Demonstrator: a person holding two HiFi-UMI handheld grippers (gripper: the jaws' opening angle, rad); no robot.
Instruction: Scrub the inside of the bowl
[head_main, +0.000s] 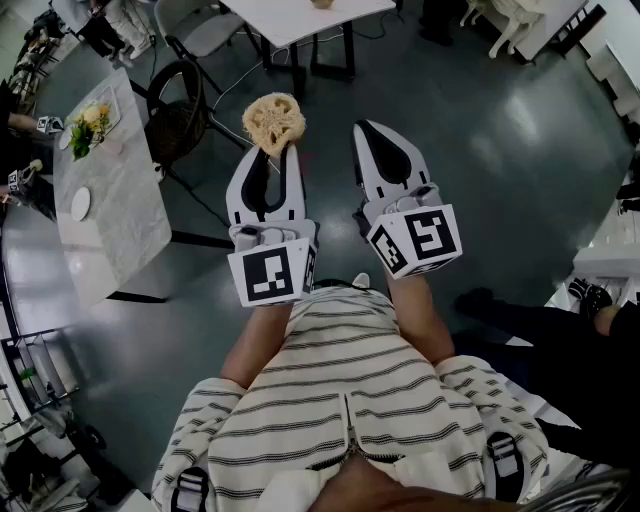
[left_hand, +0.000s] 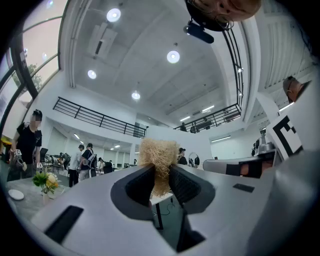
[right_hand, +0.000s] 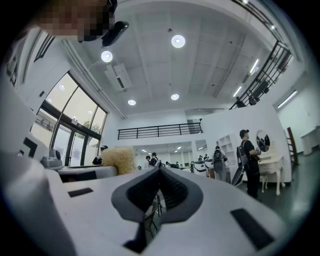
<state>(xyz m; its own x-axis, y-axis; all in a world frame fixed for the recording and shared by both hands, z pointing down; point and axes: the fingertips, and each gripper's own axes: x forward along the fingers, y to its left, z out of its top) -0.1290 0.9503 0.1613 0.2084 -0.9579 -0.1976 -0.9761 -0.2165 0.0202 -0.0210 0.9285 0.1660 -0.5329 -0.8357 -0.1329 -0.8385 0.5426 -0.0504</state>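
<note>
1. Above the dark floor (head_main: 500, 130), both grippers were held up side by side in front of the person's striped top (head_main: 350, 400).
2. Left gripper (head_main: 278, 160): jaws clamped on a tan loofah scrubber (head_main: 274, 122), which stuck out past the tips.
3. Right gripper (head_main: 368, 135): jaws fully together, nothing between them.
4. A marble table (head_main: 120, 200) with flowers (head_main: 88, 125) stood well apart, at left.

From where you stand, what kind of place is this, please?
Probably a large, open indoor hall, perhaps a showroom or shared workspace. It has a high ceiling with round lights, a railed balcony, tall windows, and a marble-topped table with flowers.
</note>
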